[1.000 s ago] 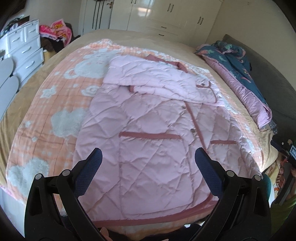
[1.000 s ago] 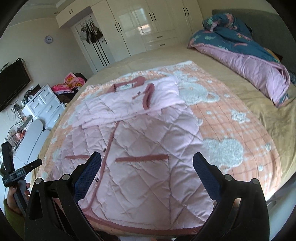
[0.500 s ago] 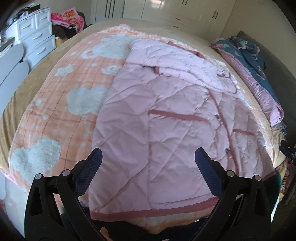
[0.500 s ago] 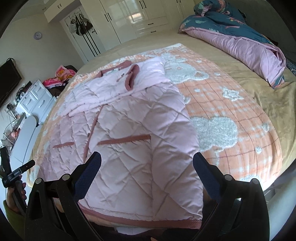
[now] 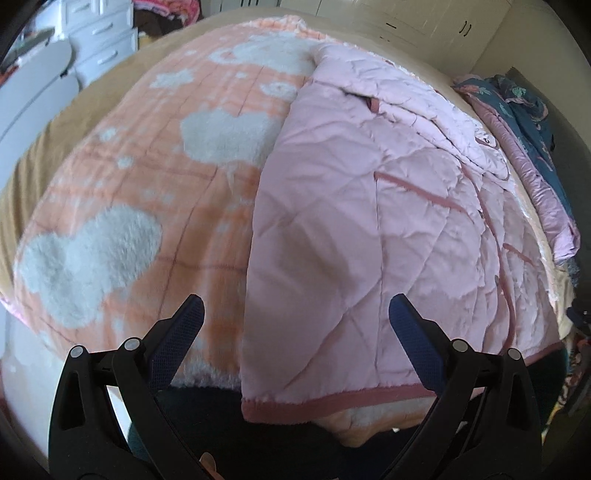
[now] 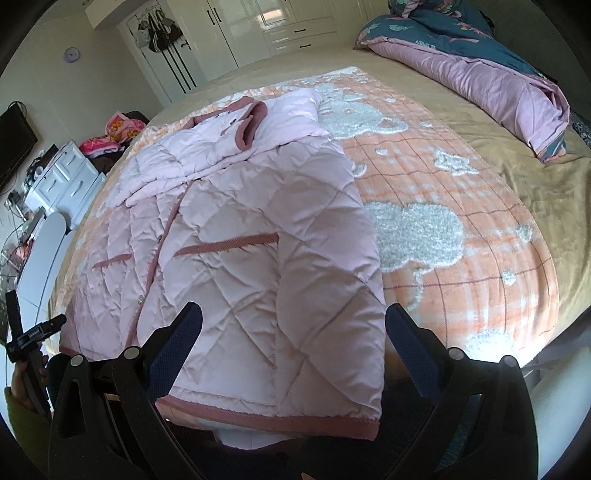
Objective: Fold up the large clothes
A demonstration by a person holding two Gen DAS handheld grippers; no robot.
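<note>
A pink quilted jacket (image 5: 362, 221) (image 6: 258, 236) with darker pink trim lies flat on the bed, sleeves folded across its chest, hem hanging over the near edge. My left gripper (image 5: 295, 314) is open just above the hem's left corner, nothing between its fingers. My right gripper (image 6: 293, 319) is open over the hem's right corner, with the jacket's right edge running between its fingers (image 6: 402, 328). The hem band (image 6: 280, 417) shows below both.
An orange blanket with white fluffy shapes (image 5: 155, 192) (image 6: 443, 221) covers the bed under the jacket. A blue and purple duvet (image 6: 480, 62) lies bunched at the far right. White drawers (image 6: 62, 181) and wardrobes (image 6: 280, 26) stand beyond. A hand holding the other gripper (image 6: 26, 354) shows at left.
Both grippers have dropped toward the near edge of the bed and spread apart, the left going left and the right going right, toward the jacket's hem corners. The jacket has not moved.
</note>
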